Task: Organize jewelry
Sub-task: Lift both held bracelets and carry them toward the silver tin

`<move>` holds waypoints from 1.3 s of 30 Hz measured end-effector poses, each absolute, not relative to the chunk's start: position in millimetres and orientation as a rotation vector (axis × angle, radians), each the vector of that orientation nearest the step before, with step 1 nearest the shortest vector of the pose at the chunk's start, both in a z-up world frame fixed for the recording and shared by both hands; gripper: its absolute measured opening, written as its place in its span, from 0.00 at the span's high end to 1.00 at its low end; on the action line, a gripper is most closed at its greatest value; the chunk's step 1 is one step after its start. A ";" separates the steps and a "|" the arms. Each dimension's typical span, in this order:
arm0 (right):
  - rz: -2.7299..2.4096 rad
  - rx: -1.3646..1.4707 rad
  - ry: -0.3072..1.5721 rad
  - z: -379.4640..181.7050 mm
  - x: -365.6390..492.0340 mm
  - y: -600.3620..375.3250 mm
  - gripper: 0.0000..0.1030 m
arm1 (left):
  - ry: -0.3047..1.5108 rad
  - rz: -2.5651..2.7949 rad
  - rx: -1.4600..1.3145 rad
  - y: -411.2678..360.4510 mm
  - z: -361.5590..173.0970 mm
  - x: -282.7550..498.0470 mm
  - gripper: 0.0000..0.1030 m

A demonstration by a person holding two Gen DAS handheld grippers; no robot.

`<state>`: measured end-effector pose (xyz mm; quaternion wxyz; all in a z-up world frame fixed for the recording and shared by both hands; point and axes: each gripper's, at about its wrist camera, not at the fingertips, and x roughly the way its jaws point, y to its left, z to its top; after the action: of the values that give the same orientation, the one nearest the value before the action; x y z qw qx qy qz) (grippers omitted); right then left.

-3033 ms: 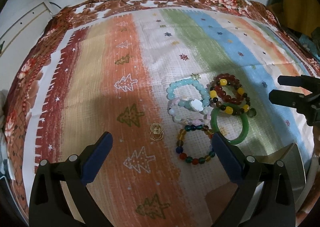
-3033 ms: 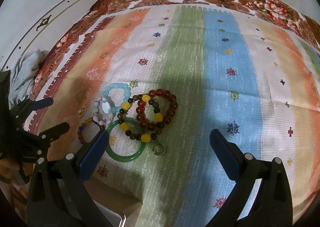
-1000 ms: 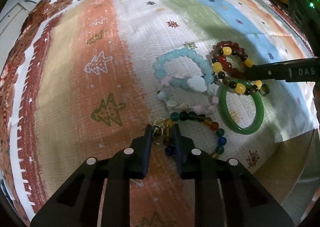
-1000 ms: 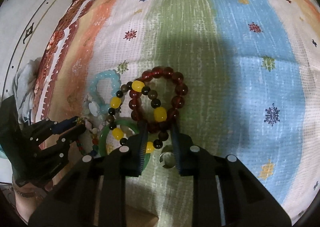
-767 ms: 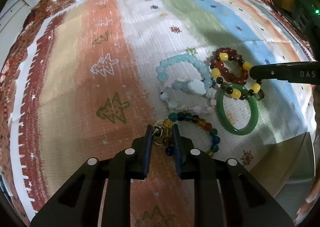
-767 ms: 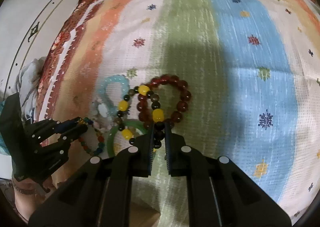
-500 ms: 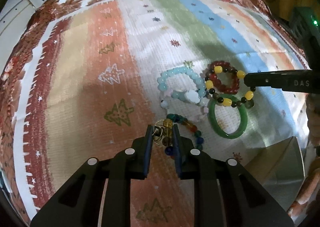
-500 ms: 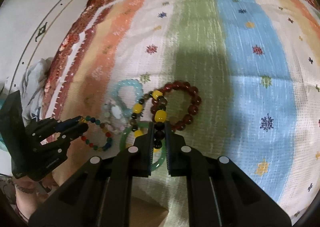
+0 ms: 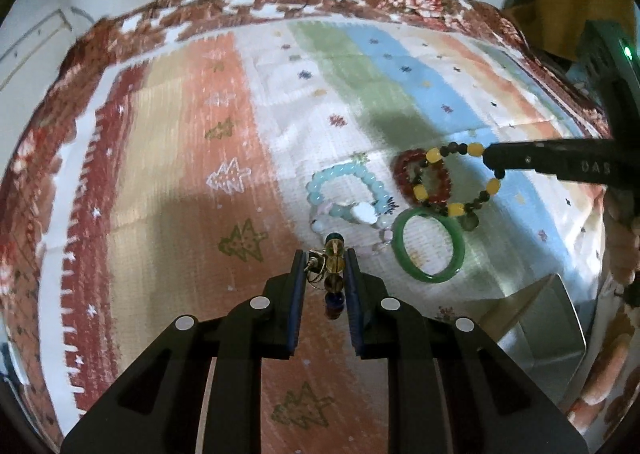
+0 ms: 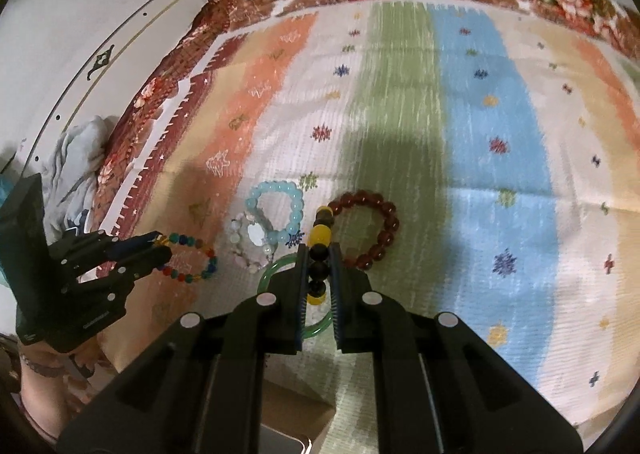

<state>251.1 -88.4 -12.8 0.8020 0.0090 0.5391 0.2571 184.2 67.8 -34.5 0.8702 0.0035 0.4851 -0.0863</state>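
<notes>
Closest in, the left gripper is clenched on the multicolour bracelet, with a small gold ring caught between the pads beside the beads. A second ago that bracelet lay flat on the cloth with the pads just closing on it; now it hangs lifted off the fabric, seen from the other side as a loop dangling from the tips.

The right gripper has just finished closing and is clamped on the yellow-and-dark bracelet. Three seconds ago both grippers stood wide open above the pile; now that strand is pulled up and stretched away from the heap, its lower end near the green bangle.

Still lying on the cloth, a little farther out, are the bangle, the pale pink bracelet, the light blue one and the dark red one, close together but no longer under the lifted strands.

So, as I read it, two pieces are untangled from the pile and ready to go to a box; a grey container sits at the near right edge. The gold ring is gripped only loosely and might drop on the way.
</notes>
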 end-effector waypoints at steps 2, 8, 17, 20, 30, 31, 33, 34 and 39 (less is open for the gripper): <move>0.555 0.027 1.151 -10.2 247.6 -90.6 0.89 | 1.015 -0.184 0.032 63.6 -34.1 181.9 0.82; 0.551 0.020 1.145 -6.8 241.0 -93.9 0.89 | 1.055 -0.181 0.058 59.9 -43.5 179.5 0.82; 0.554 -0.007 1.099 7.4 226.9 -96.2 0.89 | 1.010 -0.197 0.088 47.3 -30.5 167.5 0.82; 0.553 -0.004 1.098 8.7 224.0 -97.5 0.89 | 1.033 -0.191 0.126 44.0 -36.3 168.0 0.82; 0.557 -0.011 1.102 7.8 220.8 -97.5 0.89 | 1.082 -0.117 0.056 71.4 -43.4 176.1 0.80; 0.557 -0.015 1.106 7.2 220.1 -96.8 0.89 | 1.095 -0.113 0.049 73.9 -45.4 177.0 0.80; 0.557 -0.027 1.114 5.4 219.1 -95.4 0.89 | 1.123 -0.114 0.042 75.8 -51.3 179.1 0.80; 0.557 -0.031 1.116 4.8 219.5 -94.6 0.89 | 1.134 -0.120 0.043 75.5 -53.6 179.4 0.80; 0.557 -0.035 1.117 3.2 219.8 -94.5 0.89 | 1.203 -0.168 0.088 63.1 -70.0 177.2 0.78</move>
<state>219.8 -94.5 3.2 0.8114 -0.0162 0.5228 0.2609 177.2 63.1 -70.0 0.8204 0.0414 0.5648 -0.0787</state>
